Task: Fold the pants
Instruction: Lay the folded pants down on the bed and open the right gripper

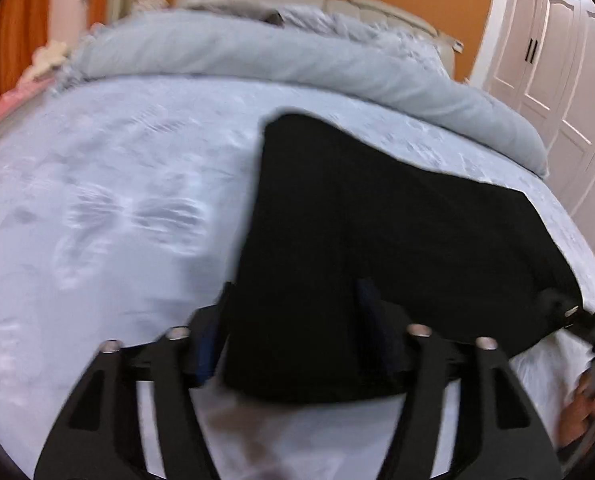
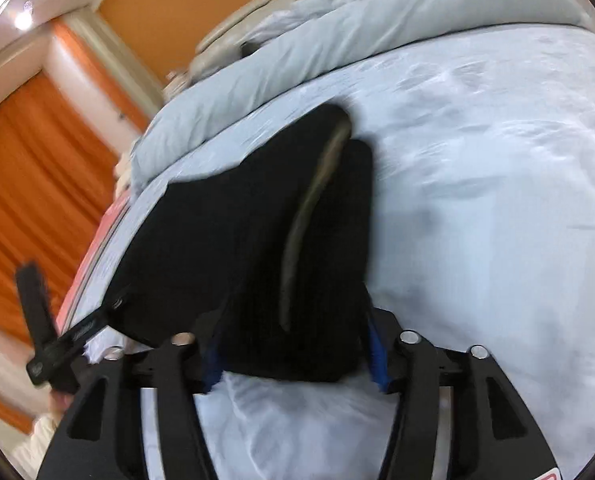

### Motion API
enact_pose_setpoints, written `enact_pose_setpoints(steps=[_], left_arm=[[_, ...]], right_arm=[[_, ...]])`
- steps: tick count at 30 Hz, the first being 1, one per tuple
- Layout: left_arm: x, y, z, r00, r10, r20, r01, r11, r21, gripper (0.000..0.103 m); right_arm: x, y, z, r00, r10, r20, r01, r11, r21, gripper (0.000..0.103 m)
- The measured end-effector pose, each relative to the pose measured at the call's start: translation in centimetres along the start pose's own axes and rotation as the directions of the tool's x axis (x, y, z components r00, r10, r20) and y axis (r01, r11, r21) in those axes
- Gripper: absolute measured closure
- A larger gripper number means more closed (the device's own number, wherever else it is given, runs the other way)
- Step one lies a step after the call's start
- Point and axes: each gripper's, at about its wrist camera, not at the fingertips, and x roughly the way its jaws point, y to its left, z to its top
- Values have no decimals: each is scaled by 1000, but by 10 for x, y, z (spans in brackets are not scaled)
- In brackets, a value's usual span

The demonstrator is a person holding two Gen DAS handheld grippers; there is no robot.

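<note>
I'm laying the black soft-knit pants [image 1: 377, 216] folded over on the pale blue quilted bedspread [image 1: 109, 184], just short of the rolled grey-blue duvet [image 1: 297, 64]; one fold is looking done, more probably left. My left gripper [image 1: 293, 320] and right gripper [image 2: 293, 340] are both standing fairly wide, near hem lying loose between the blue pads, apparently unpinched. Fabric is draping limp, matte, a pale stripe [image 2: 309, 216] curving along it.

Bare bed sheet [image 1: 97, 200] lies open left of the black pants [image 1: 377, 220]; a rolled duvet [image 1: 297, 60] blocks beyond.
</note>
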Motion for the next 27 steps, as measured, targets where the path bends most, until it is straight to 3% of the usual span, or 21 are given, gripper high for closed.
enact_pose_setpoints(steps=[1,2,4,6,8,9,10,11,13,15,16,18,21,27], left_arm=[[-19,2,2,999,21,28,-21,1000,18,40],[-31,2,5,998,38,51,-39,999,27,41],[-64,-4,25,989,63,136,-72,996,59,40],[-76,-22,49,986,70,154,-83,993,82,40],[-59,-44,69,992,69,104,-78,994,79,39],[-47,-47,72,994,80,78,-86,993,77,31],[-22,-51,72,995,98,20,-99,992,73,26],[1,-52,65,993,114,-34,-112,991,72,26],[52,-47,36,962,232,-142,-217,970,113,27],[43,-42,23,978,204,-52,-199,976,90,26],[36,-43,23,977,208,-47,-203,974,96,27],[11,-50,23,972,231,-35,-224,965,139,33],[-47,-62,17,973,228,40,-231,954,193,32],[-155,-67,-13,984,174,49,-180,961,211,30]], right_arm=[[-20,5,6,998,-27,60,28,999,-23,45],[-34,14,12,995,-26,97,31,998,-57,59],[-42,44,30,995,-9,100,22,992,-125,74],[-29,71,43,997,17,77,-3,985,-171,75],[3,85,47,1000,-2,23,6,981,-194,78],[23,84,45,999,-42,-7,40,979,-202,78],[51,73,41,989,-142,-39,131,970,-205,81],[66,60,36,979,-196,-62,180,963,-198,94],[61,35,28,991,-136,-15,133,983,-130,103],[43,32,29,989,-147,-31,145,988,-60,103],[24,39,28,982,-188,-33,186,981,-57,103],[-2,53,25,978,-207,-18,205,976,-75,92],[-55,84,10,978,-210,10,210,970,-119,91],[-153,124,-29,974,-217,67,224,966,-127,89]])
